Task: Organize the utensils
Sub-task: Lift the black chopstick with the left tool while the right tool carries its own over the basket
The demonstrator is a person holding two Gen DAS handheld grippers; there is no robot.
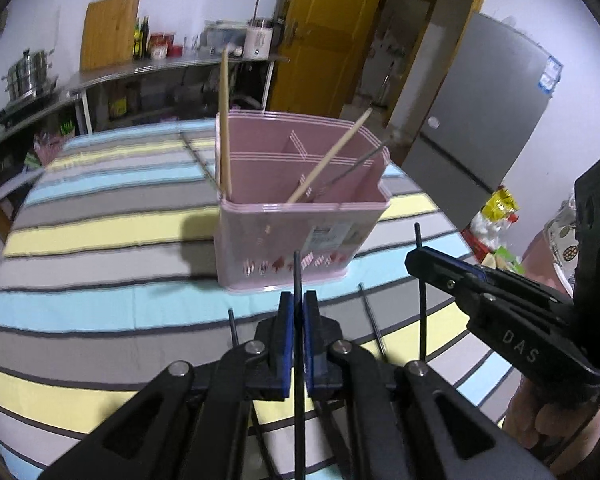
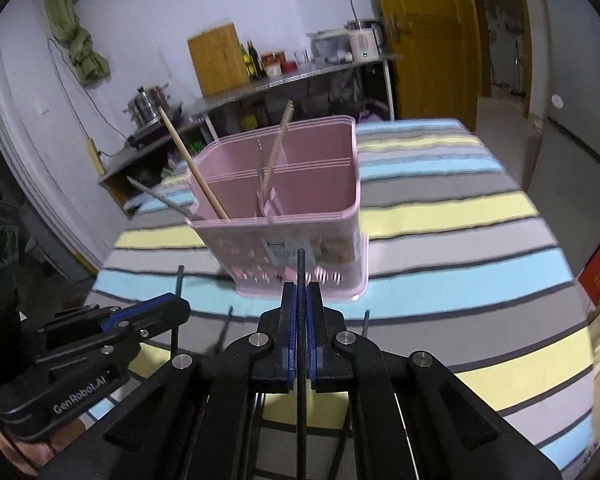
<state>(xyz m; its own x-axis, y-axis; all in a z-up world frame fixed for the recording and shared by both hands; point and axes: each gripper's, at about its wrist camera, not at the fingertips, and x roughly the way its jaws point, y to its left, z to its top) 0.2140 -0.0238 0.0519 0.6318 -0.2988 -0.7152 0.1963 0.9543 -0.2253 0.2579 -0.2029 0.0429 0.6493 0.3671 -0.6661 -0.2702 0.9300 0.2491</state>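
The pink utensil caddy (image 1: pixel 300 216) stands upright on the striped tablecloth (image 1: pixel 100 232), just ahead of both my tools. Two wooden chopsticks (image 1: pixel 225 120) already lean inside its compartments, one at the left wall and one slanting across the middle, and a thin grey metal stick (image 1: pixel 360 162) rests in it too, its tip over the rim.

My left gripper (image 1: pixel 299 320) is clamped tight on a black chopstick (image 1: pixel 298 280), held upright between the blue pads. My right gripper (image 2: pixel 301 312) is likewise closed on a second black chopstick (image 2: pixel 301 272), its tip rising in front of the caddy's label. Neither stick has reached the rim.

I judge the sorting partly done: three pieces are in and two are in hand. At least two more dark sticks (image 1: pixel 374 328) lie on the cloth below the tools, so more pickups remain. Beyond the table sit a steel counter (image 2: pixel 284 80) and a yellow door (image 1: pixel 320 32).
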